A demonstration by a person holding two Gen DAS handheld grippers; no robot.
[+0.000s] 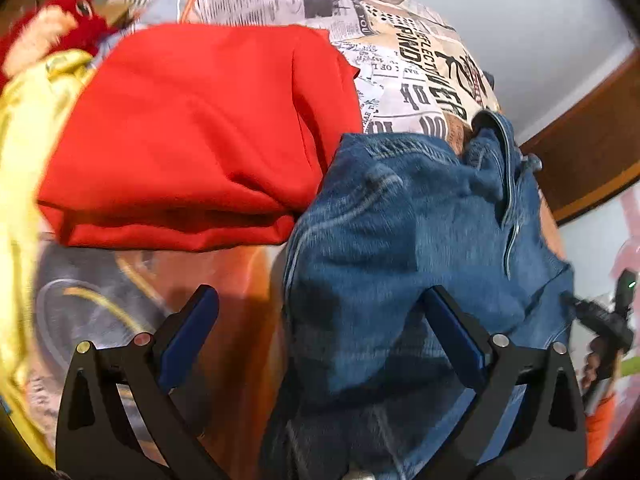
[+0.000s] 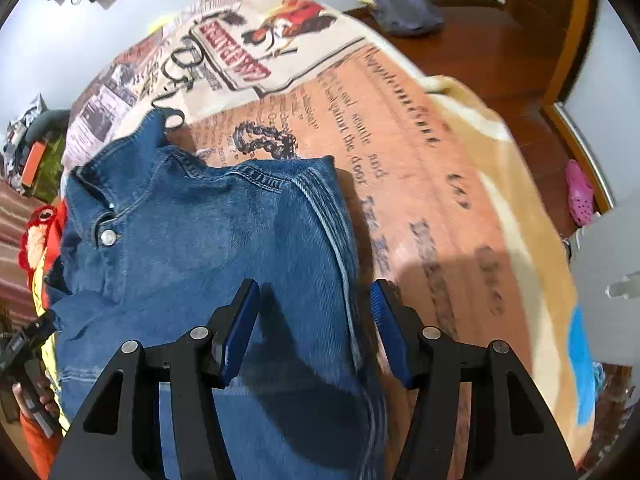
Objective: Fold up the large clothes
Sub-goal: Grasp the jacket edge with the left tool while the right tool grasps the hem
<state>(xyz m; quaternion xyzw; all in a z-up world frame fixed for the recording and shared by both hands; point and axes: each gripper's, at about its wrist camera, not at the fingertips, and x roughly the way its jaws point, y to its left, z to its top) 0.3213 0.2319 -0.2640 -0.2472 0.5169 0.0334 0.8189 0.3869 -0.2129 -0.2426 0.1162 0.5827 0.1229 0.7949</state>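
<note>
One pair of jeans [image 2: 208,240] is spread on the printed blanket [image 2: 420,184], not yet folded; one red garment [image 1: 192,132] lies folded just beside the jeans — so one is judged done, one left; both the left gripper [image 1: 320,312] and right gripper [image 2: 314,304] are held open, gripping nothing.

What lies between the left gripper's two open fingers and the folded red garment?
In the left wrist view, only printed orange-and-grey bedspread separates the left gripper from the folded red garment; the blue denim jeans lie rightward.

Blue denim jeans [image 2: 208,240], red folded cloth [image 1: 192,136], newspaper-print blanket [image 2: 420,184], yellow fabric [image 1: 24,128]
</note>
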